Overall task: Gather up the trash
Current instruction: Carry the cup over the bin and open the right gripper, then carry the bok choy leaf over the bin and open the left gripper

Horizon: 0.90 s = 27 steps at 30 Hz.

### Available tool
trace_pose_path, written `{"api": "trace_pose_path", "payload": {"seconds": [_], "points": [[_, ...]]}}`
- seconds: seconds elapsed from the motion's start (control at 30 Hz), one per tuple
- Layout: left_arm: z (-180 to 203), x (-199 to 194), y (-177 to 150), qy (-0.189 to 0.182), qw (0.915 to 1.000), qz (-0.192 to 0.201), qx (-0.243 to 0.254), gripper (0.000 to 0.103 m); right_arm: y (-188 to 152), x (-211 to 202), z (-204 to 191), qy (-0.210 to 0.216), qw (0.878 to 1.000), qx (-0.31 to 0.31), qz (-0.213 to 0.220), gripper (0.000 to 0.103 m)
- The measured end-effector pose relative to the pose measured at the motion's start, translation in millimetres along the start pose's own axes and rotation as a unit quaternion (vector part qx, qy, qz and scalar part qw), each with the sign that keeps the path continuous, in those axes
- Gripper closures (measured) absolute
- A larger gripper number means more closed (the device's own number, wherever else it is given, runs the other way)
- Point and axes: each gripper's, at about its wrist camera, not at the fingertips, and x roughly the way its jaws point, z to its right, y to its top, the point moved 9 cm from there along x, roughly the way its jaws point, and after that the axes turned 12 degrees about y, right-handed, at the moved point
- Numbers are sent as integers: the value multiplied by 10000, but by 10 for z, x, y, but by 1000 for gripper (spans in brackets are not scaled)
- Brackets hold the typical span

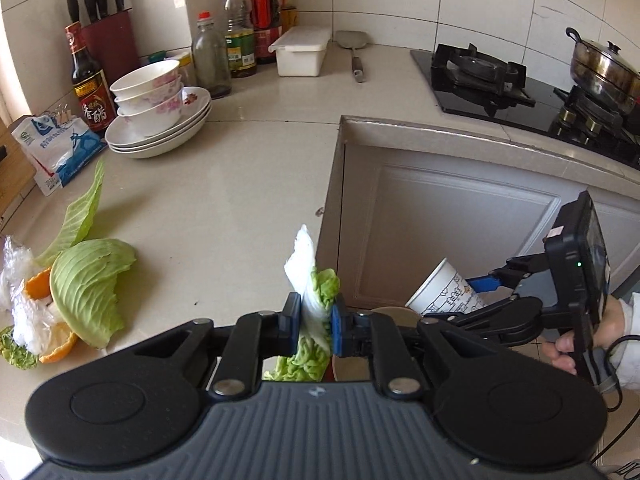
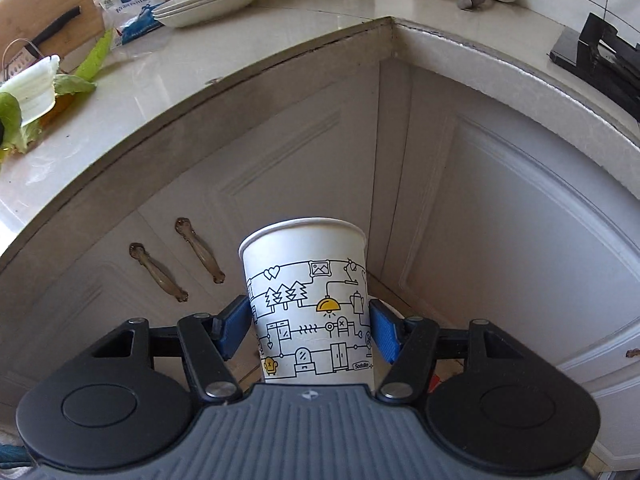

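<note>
My left gripper (image 1: pixel 316 316) is shut on a cabbage leaf (image 1: pixel 310 280) with a white stalk and a green frill, held just past the counter's edge. More cabbage leaves (image 1: pixel 88 288), orange peel (image 1: pixel 36 286) and crumpled plastic wrap (image 1: pixel 16 264) lie on the counter at the left. A white paper cup (image 2: pixel 308 304) with line drawings stands between the blue pads (image 2: pixel 384 332) of my right gripper (image 2: pixel 310 328). The pads sit just off its sides, so this gripper is open. It is below the counter, in front of the cabinet doors, and also shows as the right gripper (image 1: pixel 456 298) in the left wrist view.
Stacked bowls and plates (image 1: pixel 156 112), bottles (image 1: pixel 240 40), a knife block (image 1: pixel 108 32) and a white box (image 1: pixel 302 50) line the counter's back. A gas stove (image 1: pixel 480 76) with a steel pot (image 1: pixel 604 68) is at right. Cabinet doors (image 2: pixel 500 240) with handles (image 2: pixel 200 250) fill the corner below.
</note>
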Motion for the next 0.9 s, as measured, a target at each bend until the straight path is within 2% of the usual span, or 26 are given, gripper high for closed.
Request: {"api": "trace_pose_path", "payload": {"seconds": [0.03,0.1,0.2,0.33,0.67,0.9], "points": [[43,1,14,-19,10000,13,32,90,-11,14,30,-15,10000,41,17,25],[116,-1,27,-52,9999,27,97,90,-14,6,60,-22,9999,94,98,10],[214,6,46,-105,9997,49,192,90,-24,-68,95,-31,9996,172,211,2],[338,25,66,-189,9994,58,290,90,-35,-225,95,-42,9991,233,341,0],[813,161,19,-583,9966,-5,583,90,-197,-828,80,-486,9976,-24,496,0],[1194,452,-120,-829,9945,-233,588,89,-385,-1160,-23,-626,9963,-84,582,0]]}}
